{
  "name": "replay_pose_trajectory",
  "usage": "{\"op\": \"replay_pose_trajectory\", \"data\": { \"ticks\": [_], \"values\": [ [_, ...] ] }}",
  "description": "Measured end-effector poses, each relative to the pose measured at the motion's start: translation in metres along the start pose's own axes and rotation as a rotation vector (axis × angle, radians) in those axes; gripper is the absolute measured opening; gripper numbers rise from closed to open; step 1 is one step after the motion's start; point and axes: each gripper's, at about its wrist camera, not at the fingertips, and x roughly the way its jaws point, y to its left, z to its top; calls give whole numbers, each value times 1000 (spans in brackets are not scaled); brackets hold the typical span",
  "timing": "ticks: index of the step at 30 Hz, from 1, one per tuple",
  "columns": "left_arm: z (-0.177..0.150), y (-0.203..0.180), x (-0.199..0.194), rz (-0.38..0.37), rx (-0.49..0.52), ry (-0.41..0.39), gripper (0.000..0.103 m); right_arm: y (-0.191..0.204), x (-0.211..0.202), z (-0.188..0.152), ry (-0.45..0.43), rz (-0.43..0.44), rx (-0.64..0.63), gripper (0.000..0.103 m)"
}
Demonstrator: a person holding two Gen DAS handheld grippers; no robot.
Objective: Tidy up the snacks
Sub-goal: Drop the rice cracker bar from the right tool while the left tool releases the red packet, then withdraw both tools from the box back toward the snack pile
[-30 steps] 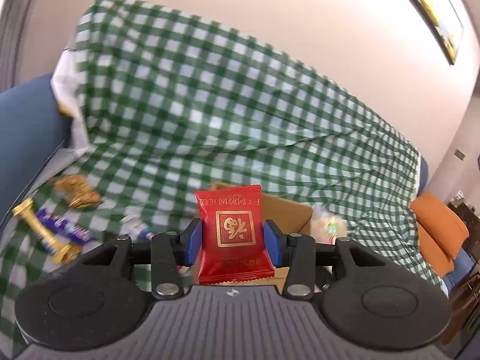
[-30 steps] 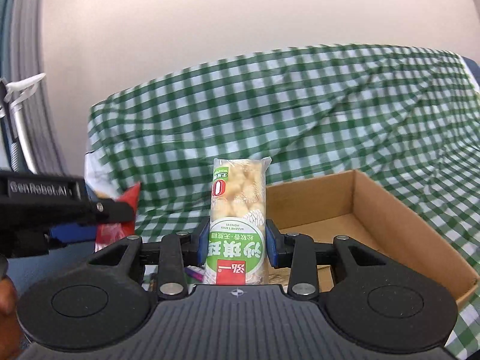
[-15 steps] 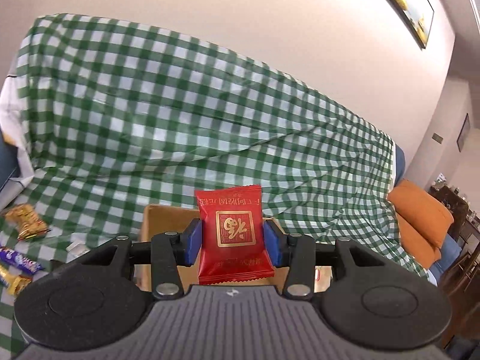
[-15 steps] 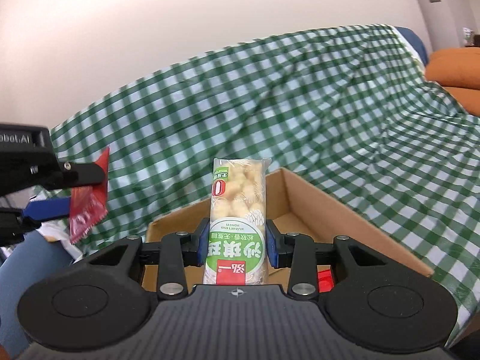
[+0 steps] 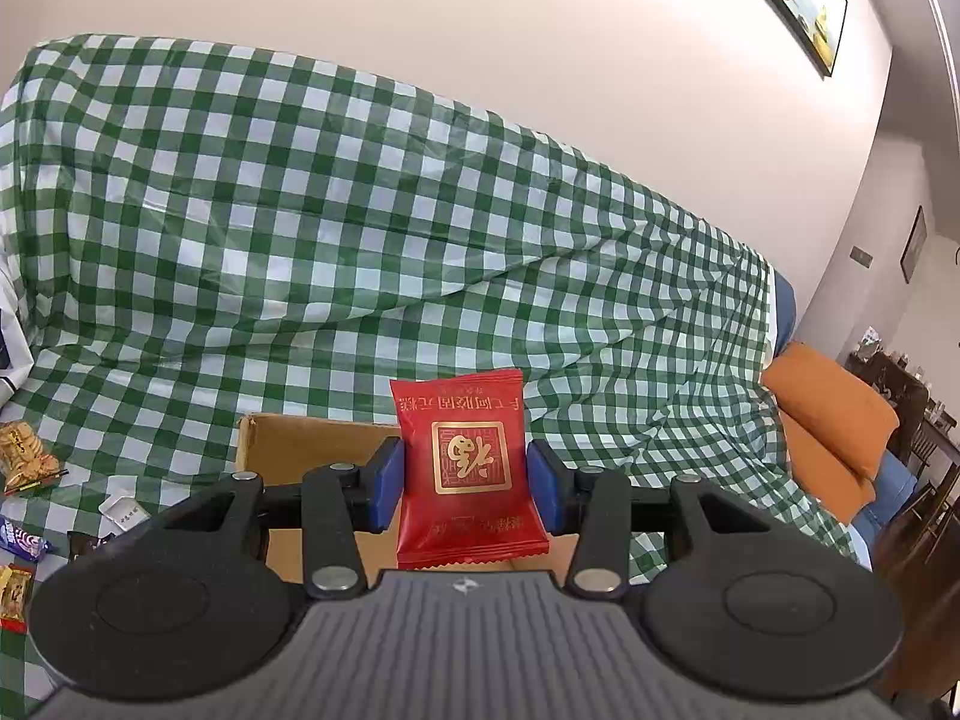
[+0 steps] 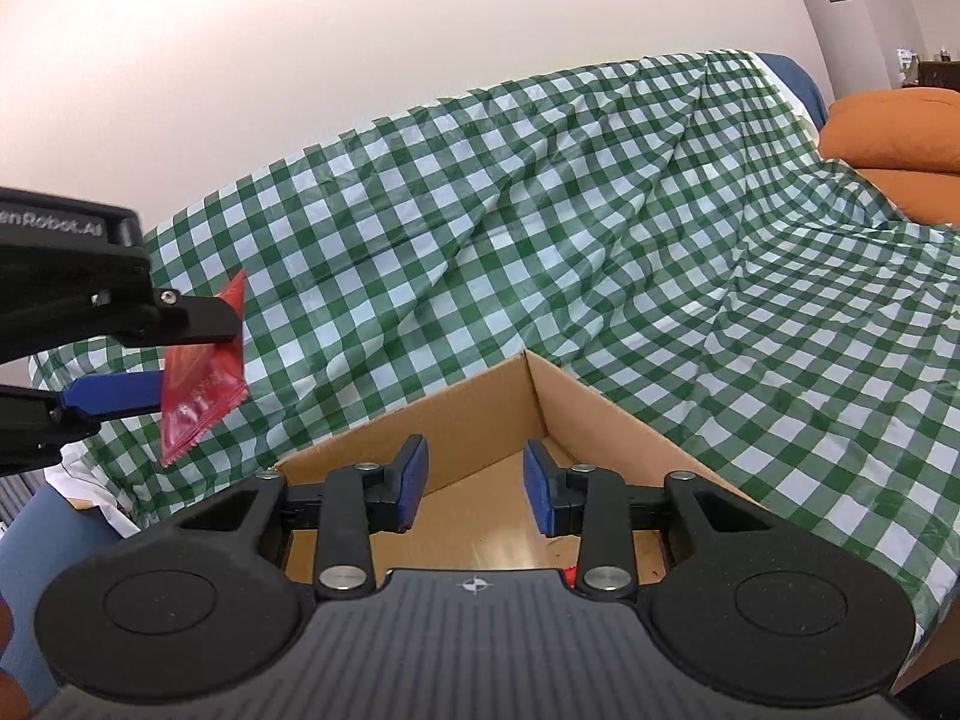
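My left gripper (image 5: 467, 477) is shut on a red snack packet (image 5: 468, 468) with a gold emblem, held upright over the near side of an open cardboard box (image 5: 300, 441). In the right wrist view the same packet (image 6: 201, 372) hangs from the left gripper (image 6: 198, 354) at the left, above and left of the box (image 6: 600, 414). My right gripper (image 6: 474, 486) is open and empty, its blue pads apart over the box's inside. The green-and-white snack tube it held is out of sight.
The box sits on a sofa draped in a green checked cloth (image 5: 360, 228). Several loose snacks (image 5: 24, 456) lie on the cloth at the far left. An orange cushion (image 5: 834, 420) lies at the right end of the sofa.
My right gripper has opened and the green-and-white snack tube has left it. Both grippers have moved over the box. The left still holds the red packet.
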Motion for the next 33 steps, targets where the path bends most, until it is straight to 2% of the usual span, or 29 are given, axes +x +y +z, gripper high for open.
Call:
{"op": "replay_pose_trajectory", "data": {
  "ticks": [2, 6, 8, 12, 17, 18, 20, 24, 27, 31, 33],
  "values": [
    [1, -1, 2, -4, 4, 3, 49, -1, 3, -1, 16, 2, 2, 31],
    [3, -3, 4, 3, 3, 9, 62, -2, 6, -2, 34, -24, 12, 34],
    [2, -3, 3, 3, 4, 3, 64, -2, 7, -3, 33, -54, 13, 51],
    [-1, -2, 1, 10, 2, 5, 64, -6, 10, -4, 42, -89, 31, 52],
    [-11, 6, -3, 28, -9, 13, 64, -8, 10, -7, 28, -144, 31, 65],
    [-13, 10, -4, 33, -14, 15, 68, -8, 9, -8, 21, -155, 30, 66],
    [-18, 19, -8, 47, -31, 9, 72, -7, 7, -10, -2, -179, 20, 68],
    [-27, 44, -20, 77, -57, -13, 73, -7, -1, -12, -70, -211, 11, 72],
    [-39, 65, -32, 90, -36, -39, 73, -1, -5, -16, -105, -225, -37, 75],
    [-67, 106, -51, 138, -7, -53, 72, 5, -6, -21, -73, -189, -74, 82],
    [-81, 128, -57, 166, -15, -44, 68, 7, -4, -22, -39, -172, -74, 83]
  ]
}}
